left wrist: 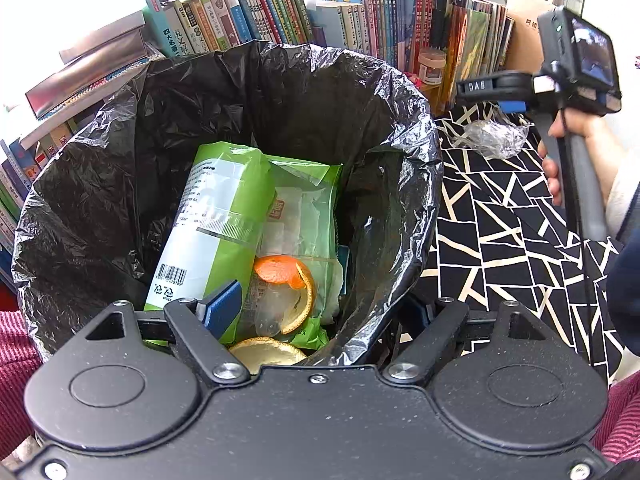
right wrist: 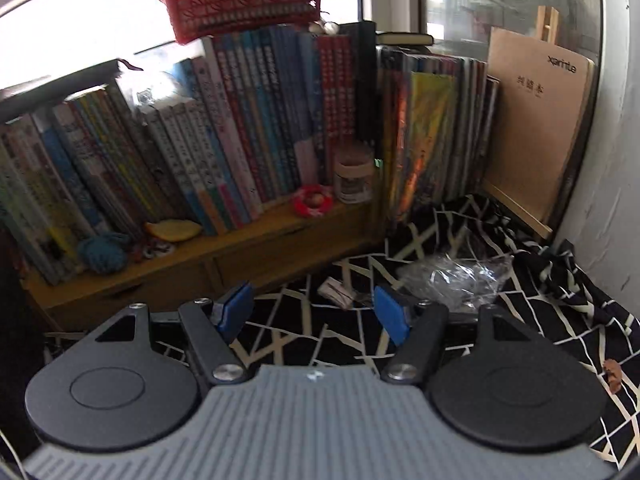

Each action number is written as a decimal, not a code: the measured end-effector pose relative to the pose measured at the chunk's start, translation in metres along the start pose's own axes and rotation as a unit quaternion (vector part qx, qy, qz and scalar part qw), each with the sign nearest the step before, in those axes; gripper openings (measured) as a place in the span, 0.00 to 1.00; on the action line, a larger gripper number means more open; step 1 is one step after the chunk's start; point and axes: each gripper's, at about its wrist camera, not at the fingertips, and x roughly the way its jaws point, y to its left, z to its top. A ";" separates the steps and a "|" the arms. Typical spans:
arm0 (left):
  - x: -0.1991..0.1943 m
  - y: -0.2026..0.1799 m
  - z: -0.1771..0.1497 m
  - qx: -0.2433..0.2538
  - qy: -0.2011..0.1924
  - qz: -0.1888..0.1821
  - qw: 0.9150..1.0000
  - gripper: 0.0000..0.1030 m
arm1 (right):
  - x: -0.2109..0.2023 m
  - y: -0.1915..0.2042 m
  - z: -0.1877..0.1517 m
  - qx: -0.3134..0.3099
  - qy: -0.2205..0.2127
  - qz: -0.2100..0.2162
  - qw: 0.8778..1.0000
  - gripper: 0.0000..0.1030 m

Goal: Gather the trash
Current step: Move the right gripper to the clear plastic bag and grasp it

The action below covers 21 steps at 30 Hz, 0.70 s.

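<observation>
Crumpled clear wrapper (right wrist: pixel 452 276) on patterned cloth (right wrist: pixel 560 312), blurred, beyond empty, open right tool (right wrist: pixel 316 312); left tool (left wrist: pixel 320 312) half hidden at bin (left wrist: pixel 280 92), grip unclear.

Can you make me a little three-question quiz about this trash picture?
1. True or false: the curled orange peel lies inside the black-lined trash bin.
2. Where is the crumpled clear plastic wrapper? A) in the bin B) on the black-and-white patterned cloth C) on the books
3. Is anything between the blue pads of the right gripper?

Key: 1 true; 2 B; 3 no, it is open and empty.
</observation>
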 end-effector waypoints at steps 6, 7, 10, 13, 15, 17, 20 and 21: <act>0.000 0.000 0.000 0.001 -0.001 0.000 1.000 0.78 | 0.020 -0.013 -0.006 0.008 0.018 -0.033 0.999 0.77; 0.000 0.000 0.000 0.001 -0.001 0.000 1.000 0.78 | 0.022 -0.014 -0.007 0.008 0.020 -0.037 0.999 0.77; 0.000 0.000 0.000 0.001 -0.001 0.000 1.000 0.78 | 0.029 -0.018 -0.009 0.011 0.025 -0.047 0.998 0.77; 0.000 0.001 0.001 0.001 -0.001 0.000 1.000 0.78 | 0.035 -0.022 -0.012 0.011 0.032 -0.057 0.998 0.78; 0.000 0.000 0.000 0.001 -0.001 0.000 1.000 0.78 | 0.040 -0.025 -0.014 0.011 0.035 -0.063 0.997 0.79; 0.000 0.001 0.000 0.001 -0.001 0.000 1.000 0.78 | 0.045 -0.031 -0.016 0.013 0.034 -0.068 0.997 0.81; 0.000 0.000 0.001 0.000 -0.001 0.002 1.000 0.78 | 0.062 -0.051 -0.018 0.043 0.036 -0.079 0.995 0.81; 0.000 -0.001 0.001 0.000 -0.001 0.002 1.000 0.78 | 0.069 -0.060 -0.018 0.062 0.038 -0.084 0.994 0.81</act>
